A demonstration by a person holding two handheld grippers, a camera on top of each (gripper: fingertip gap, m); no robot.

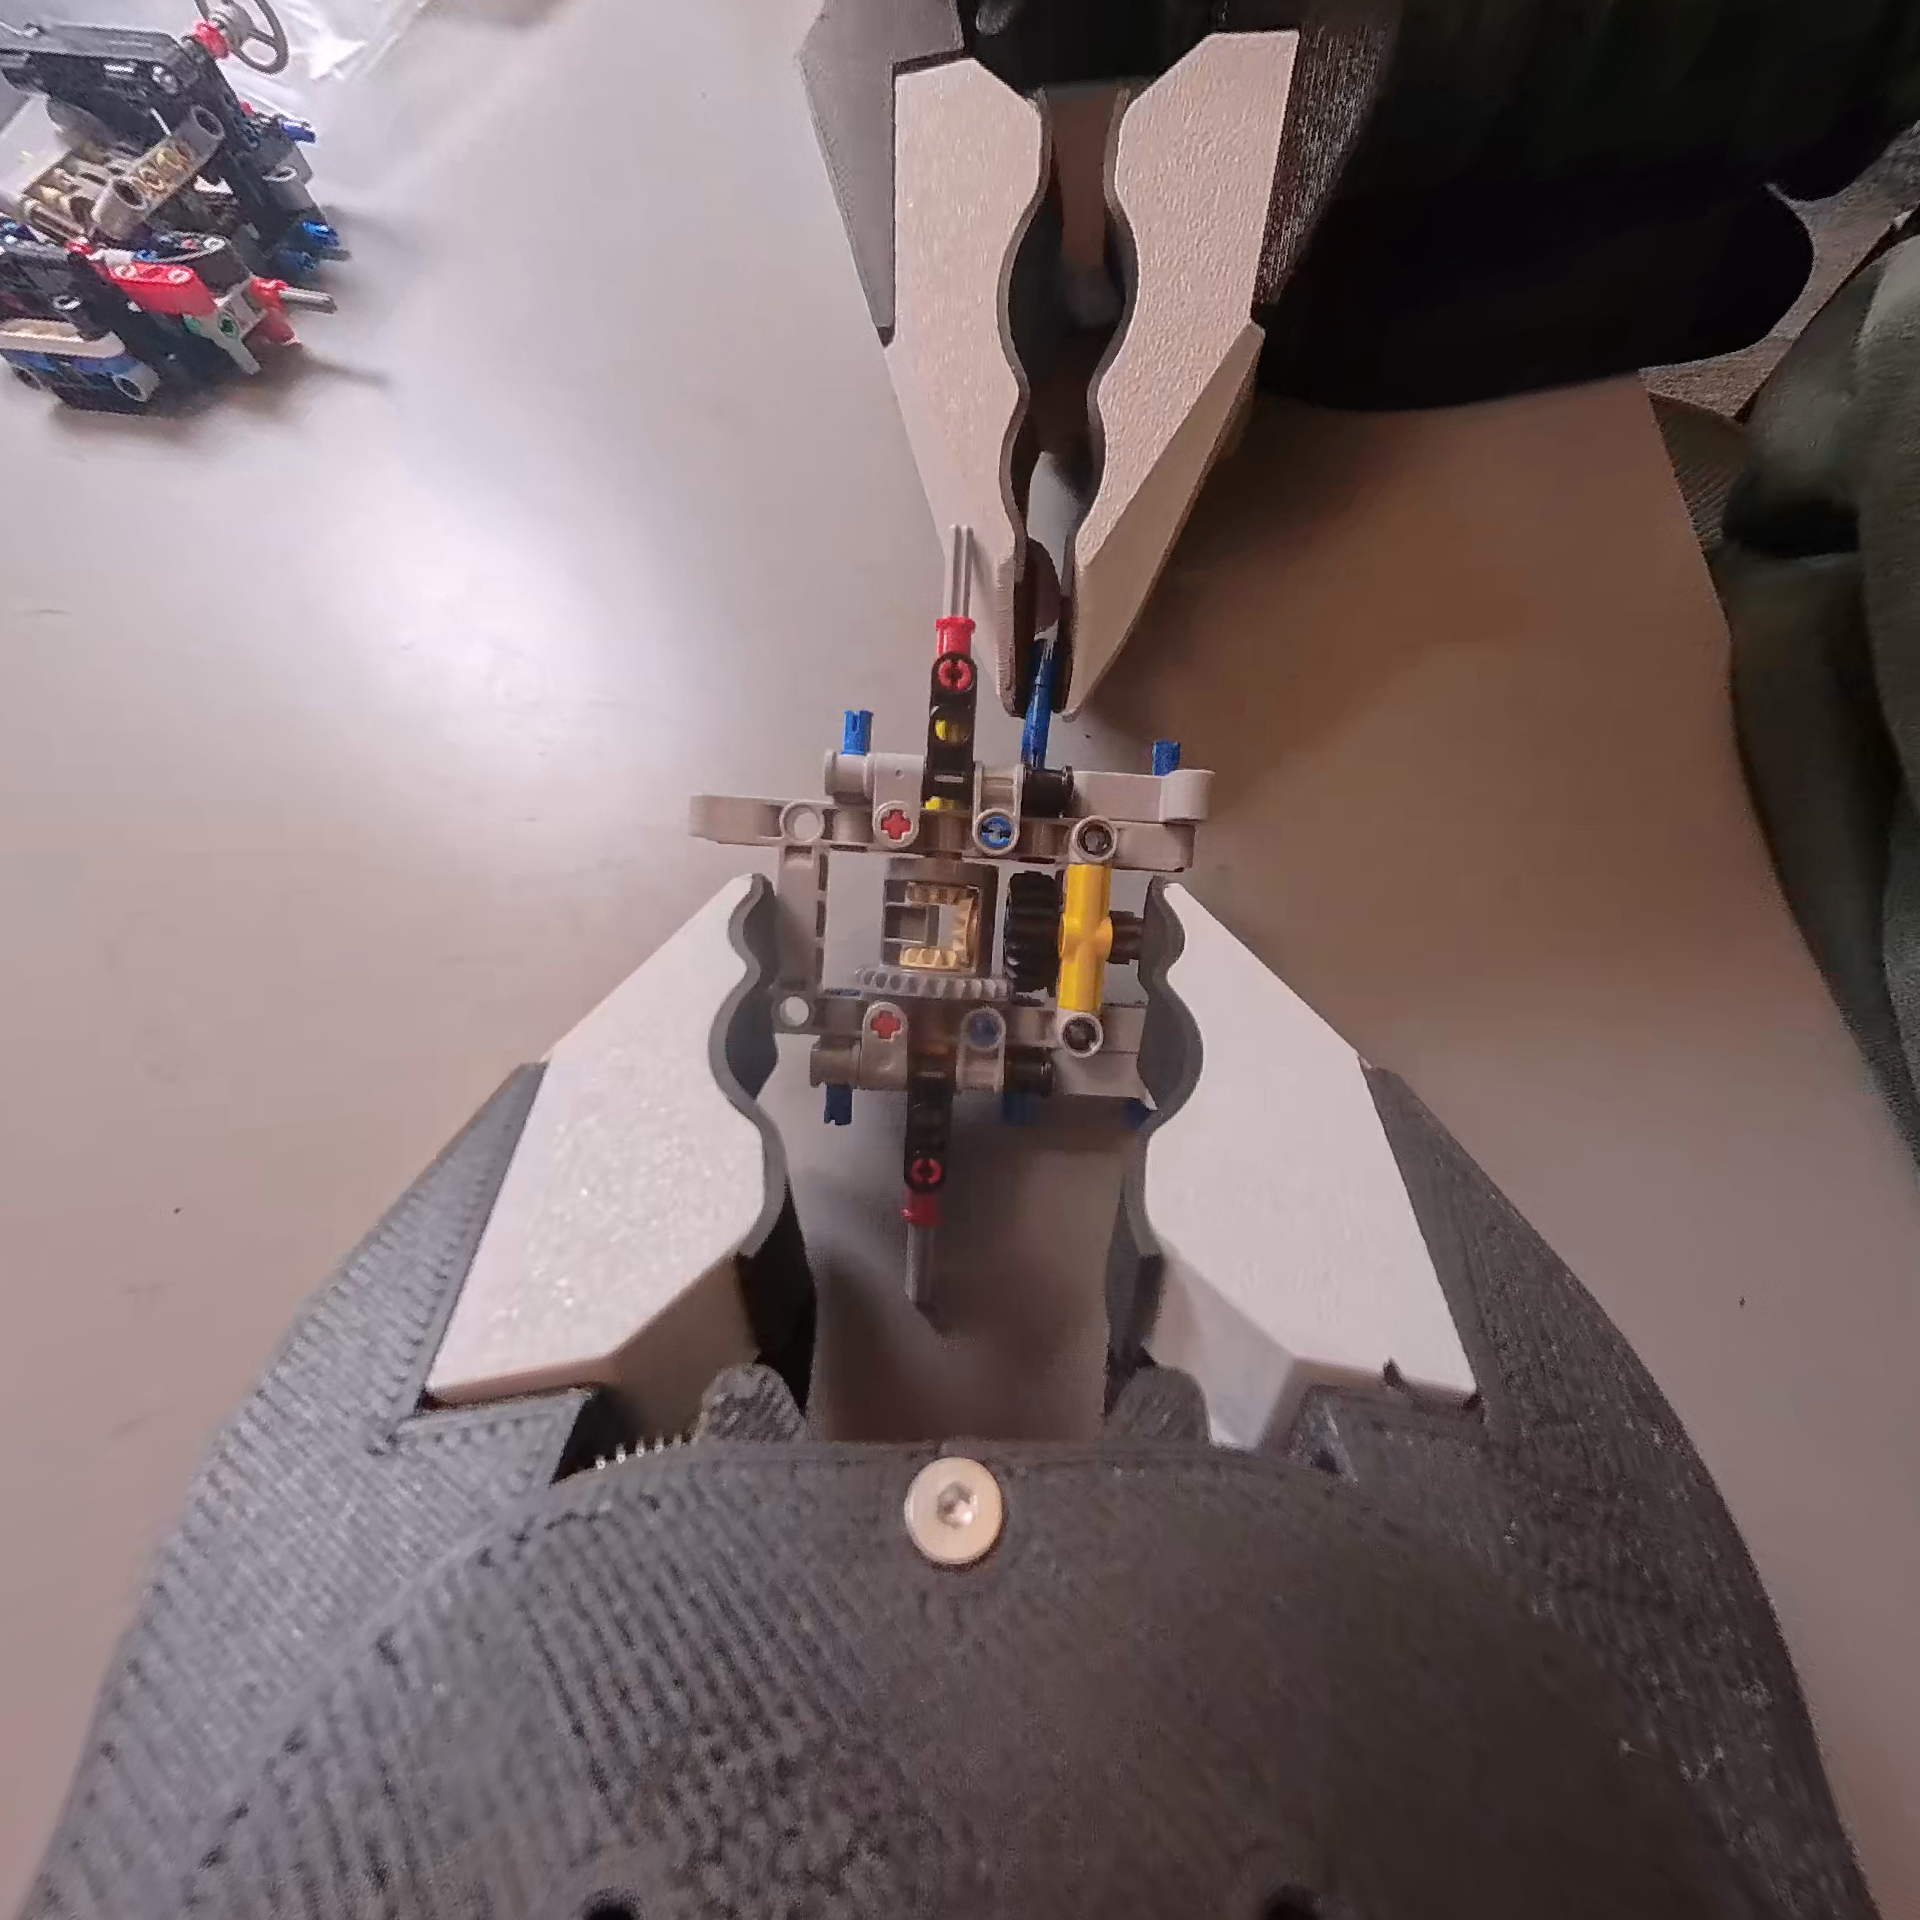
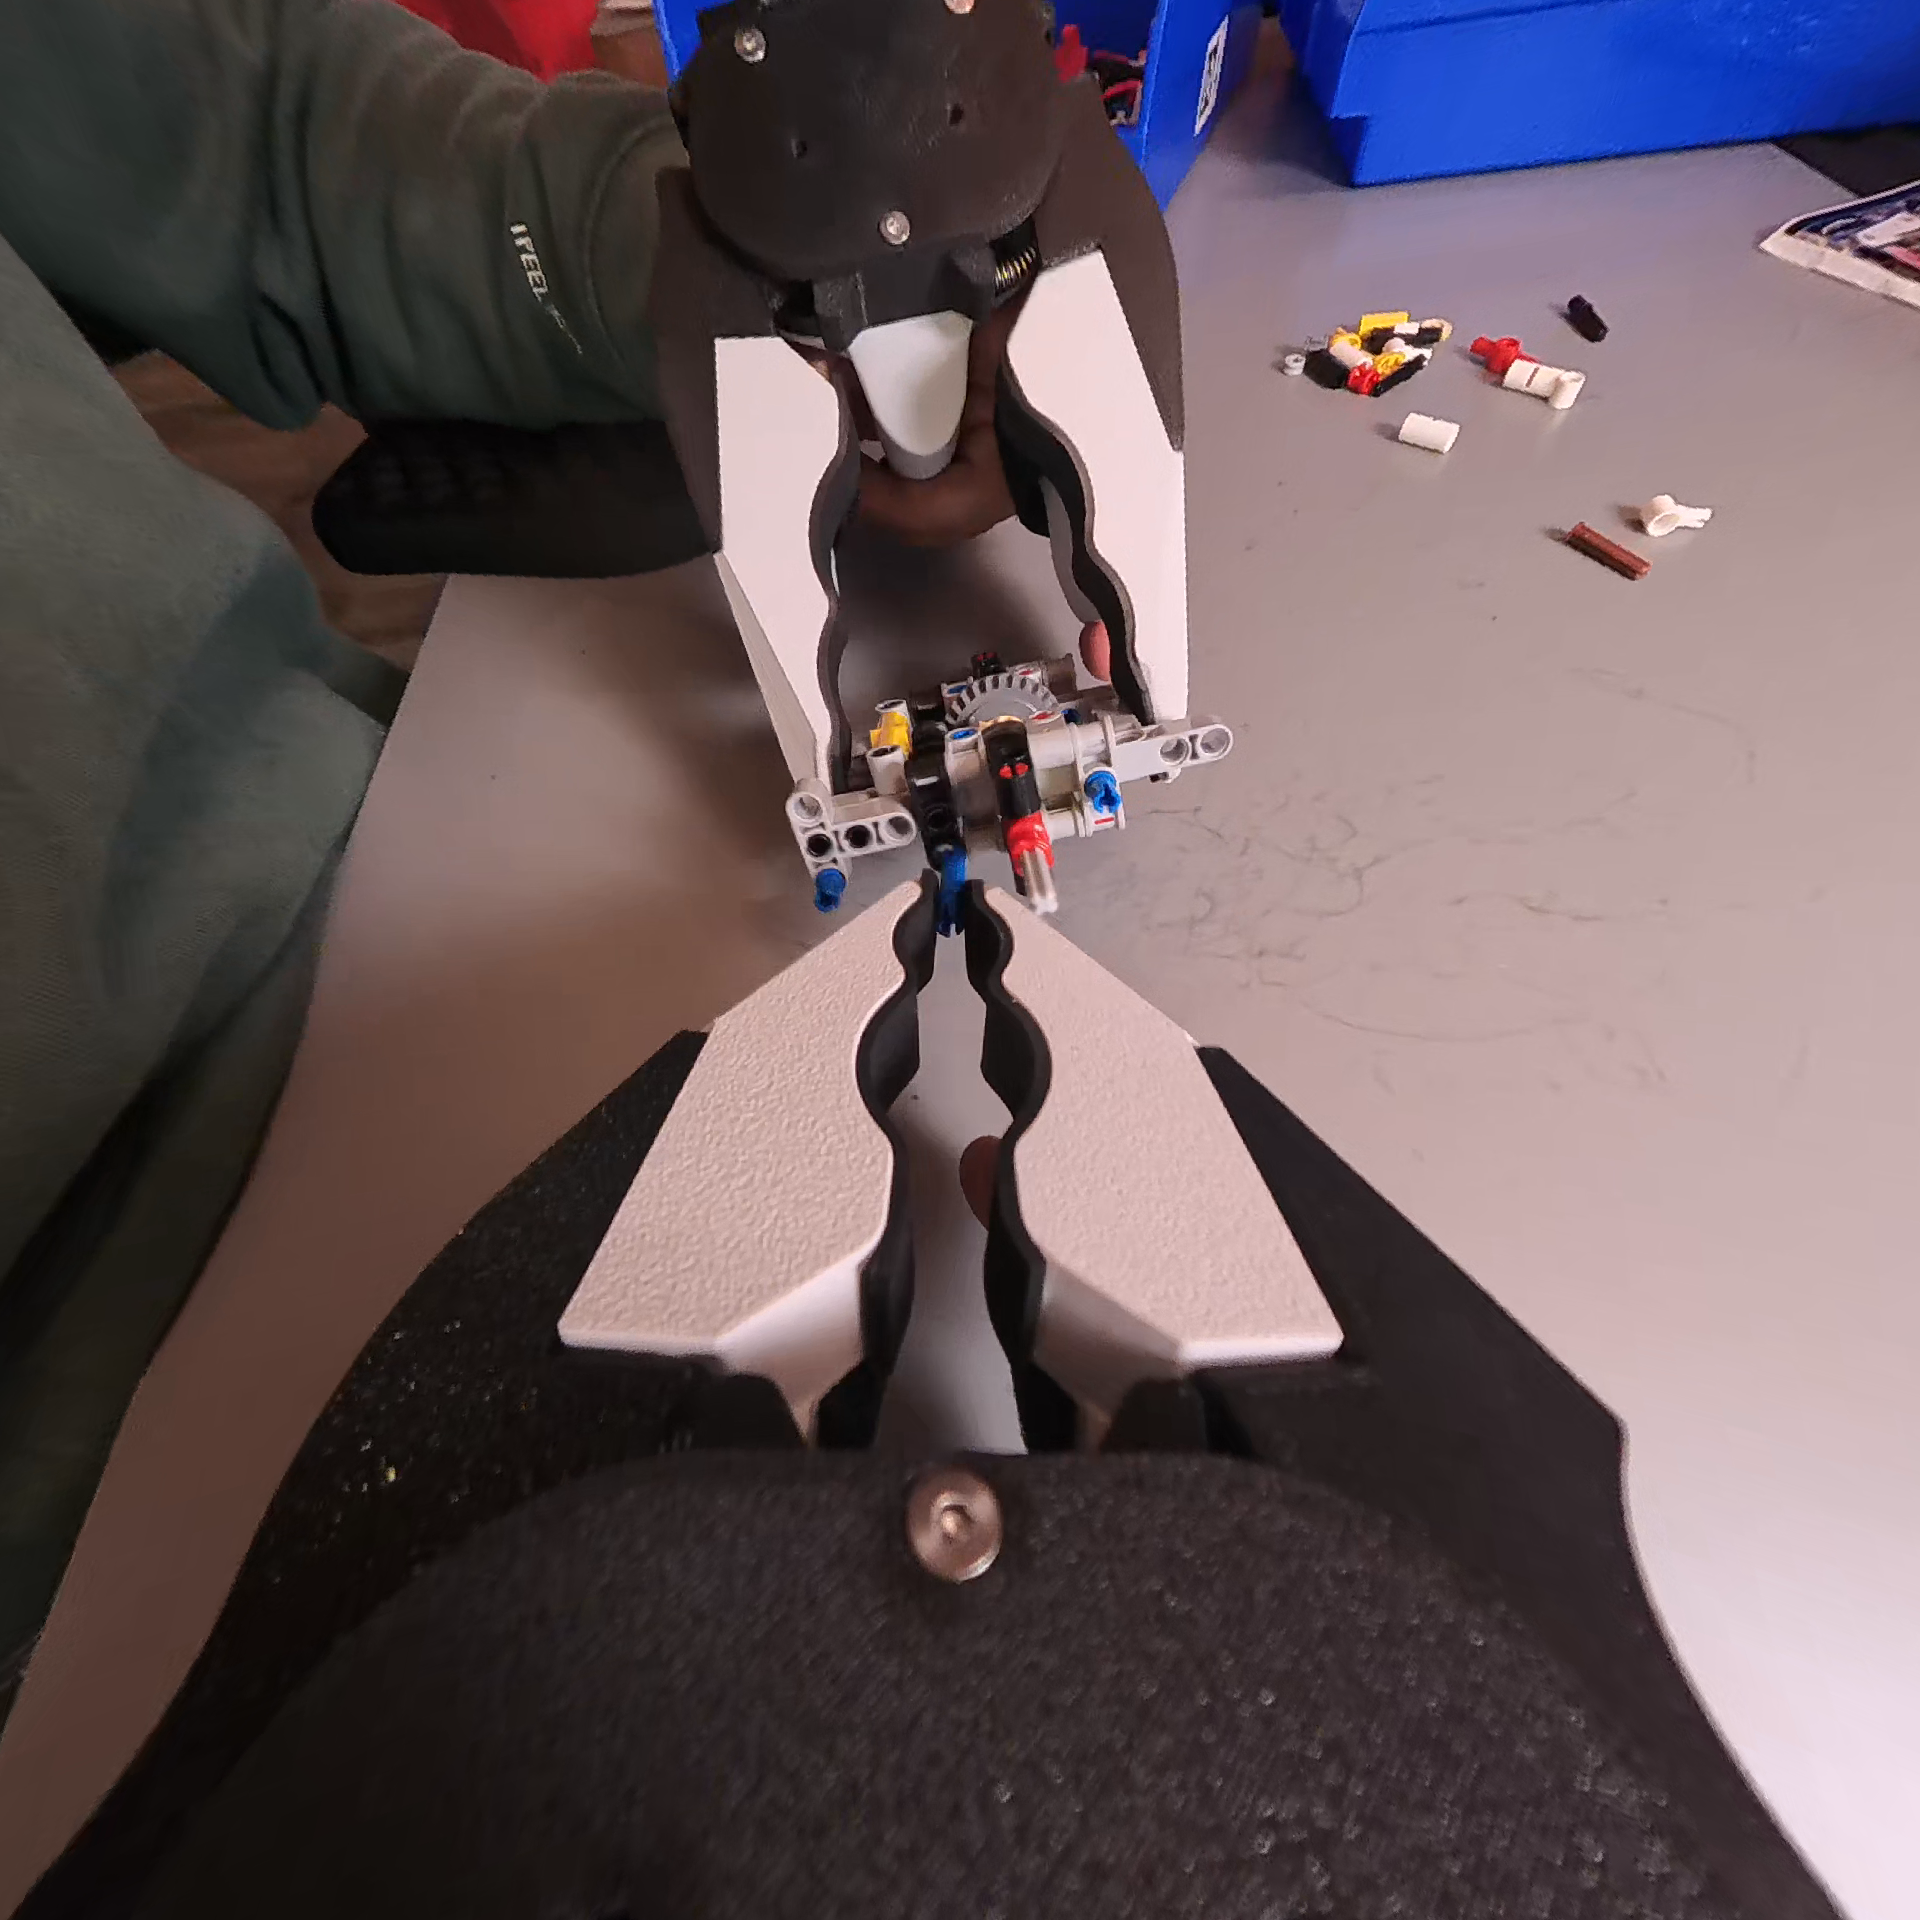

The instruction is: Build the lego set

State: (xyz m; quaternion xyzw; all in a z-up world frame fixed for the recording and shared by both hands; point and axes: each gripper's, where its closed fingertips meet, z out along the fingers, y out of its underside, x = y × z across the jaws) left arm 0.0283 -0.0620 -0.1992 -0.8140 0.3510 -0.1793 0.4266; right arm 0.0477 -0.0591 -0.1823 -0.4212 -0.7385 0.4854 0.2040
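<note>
— While my left claw [image 1: 951,925] clamps the grey plastic brick-built gear frame [image 1: 935,935] above the pale table [image 1: 416,727], what's right doing?
— My right claw [image 2: 948,899] pinches its blue plastic pin [image 2: 948,883]; sleeve lettering [image 2: 540,275] is visible.

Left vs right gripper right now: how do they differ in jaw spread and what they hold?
The left gripper stands wide, clamping the grey gear assembly by its sides. The right gripper is nearly shut, pinching only a thin blue pin at the assembly's edge. Both have white fingers with wavy dark pads.
</note>
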